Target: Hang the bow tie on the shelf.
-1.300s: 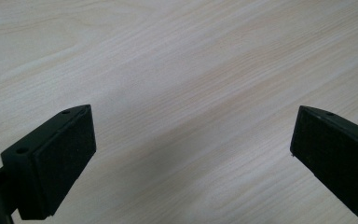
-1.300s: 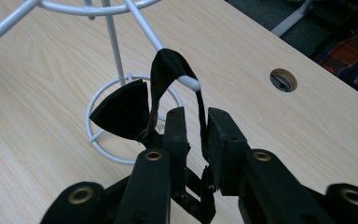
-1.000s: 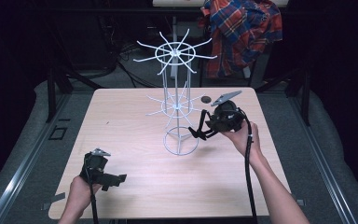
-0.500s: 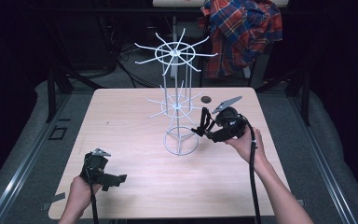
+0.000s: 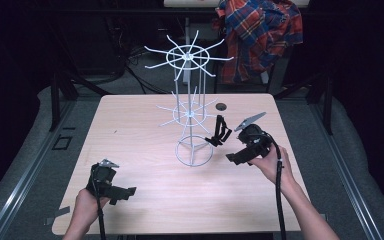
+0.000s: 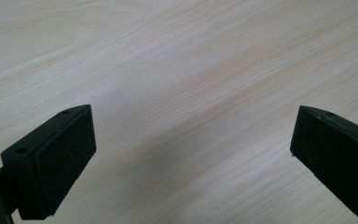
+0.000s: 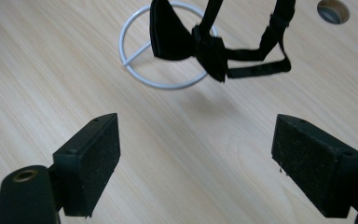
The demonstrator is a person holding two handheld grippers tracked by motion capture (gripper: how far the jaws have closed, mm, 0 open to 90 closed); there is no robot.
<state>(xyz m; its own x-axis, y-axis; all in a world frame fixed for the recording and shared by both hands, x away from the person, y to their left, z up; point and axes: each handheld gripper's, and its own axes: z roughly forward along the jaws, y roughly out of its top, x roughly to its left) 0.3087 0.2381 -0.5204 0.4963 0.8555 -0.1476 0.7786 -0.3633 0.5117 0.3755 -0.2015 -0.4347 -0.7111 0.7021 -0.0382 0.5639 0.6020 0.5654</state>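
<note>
— What do we have at the centre?

— We see a black bow tie (image 5: 219,133) with its strap, hanging from a lower arm of the white wire rack (image 5: 190,112). It dangles just above the counter (image 5: 140,145), beside the rack's ring base on the right. In the right gripper view the bow tie (image 7: 189,42) hangs in front of the ring base (image 7: 135,70), the strap looping off to the right.

— And the tongs nearest it?

— The right tongs (image 5: 236,156) sit near the bow tie, apart from it, held in the person's right hand (image 5: 270,162). In their own view the right tongs (image 7: 209,154) stand wide apart with nothing between them but bare wood.

— The other pair?

— The left tongs (image 5: 125,192) are well apart from the rack, low over the near left part of the counter, in the left hand (image 5: 87,202). We see the left tongs (image 6: 191,149) spread wide as well, gripping nothing.

— Anything beyond?

— A small round hole (image 5: 221,106) in the counter behind the bow tie, and a plaid shirt (image 5: 260,35) draped past the far edge.
</note>
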